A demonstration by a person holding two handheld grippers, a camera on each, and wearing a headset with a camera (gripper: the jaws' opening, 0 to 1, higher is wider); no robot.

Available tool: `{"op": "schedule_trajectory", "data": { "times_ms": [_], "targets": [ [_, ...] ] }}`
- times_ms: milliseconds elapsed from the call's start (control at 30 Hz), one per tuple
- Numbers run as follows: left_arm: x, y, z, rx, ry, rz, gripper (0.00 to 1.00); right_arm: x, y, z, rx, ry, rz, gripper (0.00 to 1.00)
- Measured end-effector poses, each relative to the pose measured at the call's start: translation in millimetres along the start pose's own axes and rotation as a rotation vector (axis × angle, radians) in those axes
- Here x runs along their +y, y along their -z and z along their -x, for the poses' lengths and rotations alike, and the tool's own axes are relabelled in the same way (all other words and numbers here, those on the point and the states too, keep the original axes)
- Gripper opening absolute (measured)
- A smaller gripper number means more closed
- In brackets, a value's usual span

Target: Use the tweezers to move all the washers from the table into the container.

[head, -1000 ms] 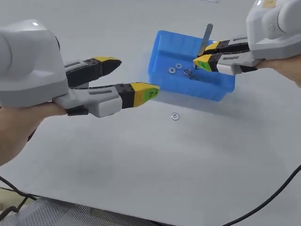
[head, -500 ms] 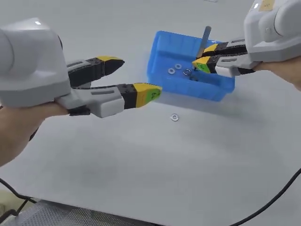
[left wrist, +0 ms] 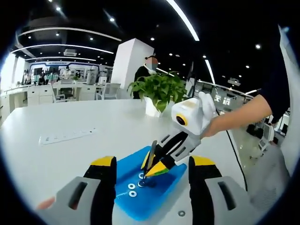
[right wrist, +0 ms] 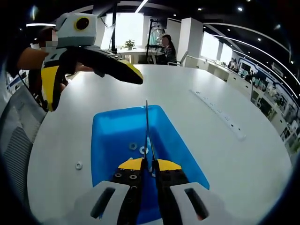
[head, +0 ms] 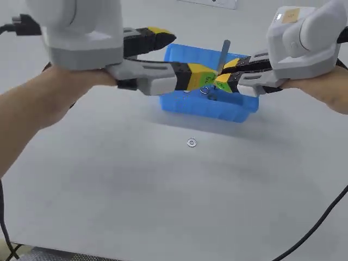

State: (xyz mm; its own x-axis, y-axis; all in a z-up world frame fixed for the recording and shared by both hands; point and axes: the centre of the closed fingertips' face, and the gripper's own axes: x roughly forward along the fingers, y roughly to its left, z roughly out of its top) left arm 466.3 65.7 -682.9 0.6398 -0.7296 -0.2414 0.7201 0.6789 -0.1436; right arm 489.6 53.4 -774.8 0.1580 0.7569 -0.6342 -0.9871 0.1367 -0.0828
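A blue container [head: 204,106] stands on the white table [head: 136,190] with several washers [right wrist: 133,146] inside. One washer [head: 191,142] lies loose on the table in front of it, also visible in the right gripper view [right wrist: 78,165]. My right gripper [head: 222,81] hangs over the container, shut on grey tweezers [right wrist: 146,126] whose tips point down among the washers. Whether the tips hold a washer I cannot tell. My left gripper [head: 190,57] is open over the container's left side, close to the right gripper's jaws; nothing is between its fingers [left wrist: 105,171].
A white power strip [right wrist: 215,112] lies on the far side of the table. A black cable [head: 321,217] trails off the right edge. A potted plant [left wrist: 157,89] and people stand beyond the table.
My left gripper has swung up and to the right, from the table's left side to over the container. The right gripper has stayed over the container with the tweezers. The head camera shifted.
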Motion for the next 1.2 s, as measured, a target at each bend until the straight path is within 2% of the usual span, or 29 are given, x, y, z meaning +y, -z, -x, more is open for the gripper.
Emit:
{"op": "schedule_trajectory", "data": {
  "times_ms": [33,100,233,400,467,600,933,1000,1100,1200],
  "targets": [
    [-5.7,2.0,-6.9,0.028,0.045,-0.038,0.67,0.1,0.1,0.2,0.000,0.000,0.000,0.10],
    [-9.0,6.5,-14.6,0.077,0.084,-0.084,0.63,0.6,0.3,0.5,0.000,-0.001,0.002,0.10],
    [-3.2,0.4,-30.0,0.058,0.120,-0.074,0.51,1.0,0.0,0.5,-0.001,-0.003,0.005,0.10],
    [-2.5,6.1,-42.2,0.100,0.172,-0.074,0.45,1.9,0.1,1.1,-0.003,-0.003,0.003,0.10],
    [-5.9,13.5,-42.2,0.146,0.191,-0.138,0.40,2.2,0.2,1.3,-0.001,-0.005,0.005,0.10],
    [-4.1,17.5,-45.7,0.172,0.226,-0.182,0.30,2.9,-0.2,1.3,0.001,-0.009,0.011,0.10],
    [-7.5,12.7,-50.1,0.174,0.245,-0.232,0.25,4.8,-0.5,2.1,0.001,-0.012,0.014,0.10],
    [-8.1,13.7,-50.8,0.188,0.250,-0.249,0.24,4.7,-0.6,2.1,0.001,-0.011,0.013,0.10],
    [-9.5,16.2,-51.4,0.205,0.256,-0.279,0.20,5.2,-0.9,2.1,0.004,-0.011,0.015,0.10],
    [-11.7,15.3,-52.0,0.204,0.266,-0.281,0.15,4.1,0.0,1.4,0.007,-0.011,0.019,0.10]
  ]
}}
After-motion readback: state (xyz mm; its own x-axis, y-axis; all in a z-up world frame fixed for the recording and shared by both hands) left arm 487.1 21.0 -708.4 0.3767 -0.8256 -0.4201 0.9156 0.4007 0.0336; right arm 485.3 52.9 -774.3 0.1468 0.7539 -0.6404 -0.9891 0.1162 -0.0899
